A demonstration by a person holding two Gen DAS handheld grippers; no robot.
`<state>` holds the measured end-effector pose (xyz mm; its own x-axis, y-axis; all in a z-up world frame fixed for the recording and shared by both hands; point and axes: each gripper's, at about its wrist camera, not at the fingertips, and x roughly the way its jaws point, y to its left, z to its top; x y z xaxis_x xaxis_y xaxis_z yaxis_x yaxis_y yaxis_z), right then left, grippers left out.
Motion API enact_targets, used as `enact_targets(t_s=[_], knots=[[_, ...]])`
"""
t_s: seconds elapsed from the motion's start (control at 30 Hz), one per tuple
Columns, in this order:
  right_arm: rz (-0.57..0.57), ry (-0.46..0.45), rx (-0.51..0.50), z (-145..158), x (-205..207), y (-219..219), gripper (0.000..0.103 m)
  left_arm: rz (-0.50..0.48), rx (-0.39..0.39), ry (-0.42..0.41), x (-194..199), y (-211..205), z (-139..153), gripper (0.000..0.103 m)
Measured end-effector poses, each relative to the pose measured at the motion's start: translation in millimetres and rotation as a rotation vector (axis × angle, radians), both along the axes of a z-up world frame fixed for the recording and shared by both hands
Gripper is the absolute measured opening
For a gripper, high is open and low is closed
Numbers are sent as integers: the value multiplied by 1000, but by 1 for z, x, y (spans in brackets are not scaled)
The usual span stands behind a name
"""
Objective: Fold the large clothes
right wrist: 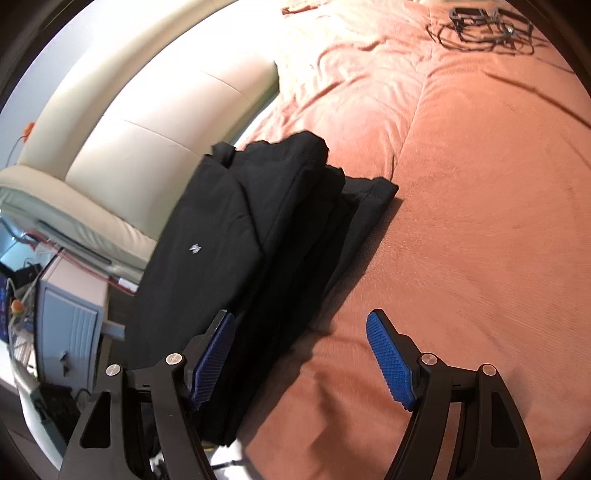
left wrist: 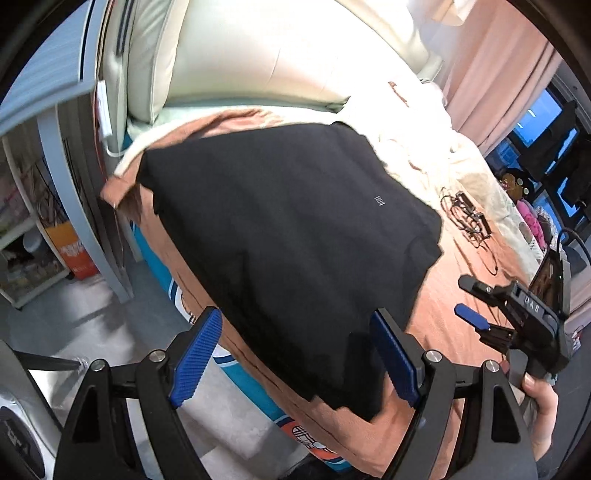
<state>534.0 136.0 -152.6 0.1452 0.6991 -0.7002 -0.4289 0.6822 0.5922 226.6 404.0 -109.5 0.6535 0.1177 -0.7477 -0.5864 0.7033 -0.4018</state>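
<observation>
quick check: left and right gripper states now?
Left gripper: open, nothing held, above the folded black fabric garment.
Right gripper: open, empty.

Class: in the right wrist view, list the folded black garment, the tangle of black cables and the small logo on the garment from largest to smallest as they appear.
1. Black garment
2. Tangle of cables, though it lies farther away
3. Logo

Sunlit cream headboard [left wrist: 258, 55] (padded), pink curtains [left wrist: 498, 74], grey floor [left wrist: 122, 332].
</observation>
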Motion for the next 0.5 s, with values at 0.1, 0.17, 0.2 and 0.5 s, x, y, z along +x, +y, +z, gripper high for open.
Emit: enact_targets(t_s=[0.1,0.17,0.2,0.5], knots=[[5,-25,7,16,-10,-16,75,-7,24,-14,-4,-12,16,83],[13,-45,13,28,-16,-29,75,-14,36,-24,-5,-20,25,83],[14,-55,12,34,-19,-37,75,-19,41,-31,-6,-25,30,83],[-16,-129,38,75,-33,-116,89,-57,110,-65,-15,-74,63,84]])
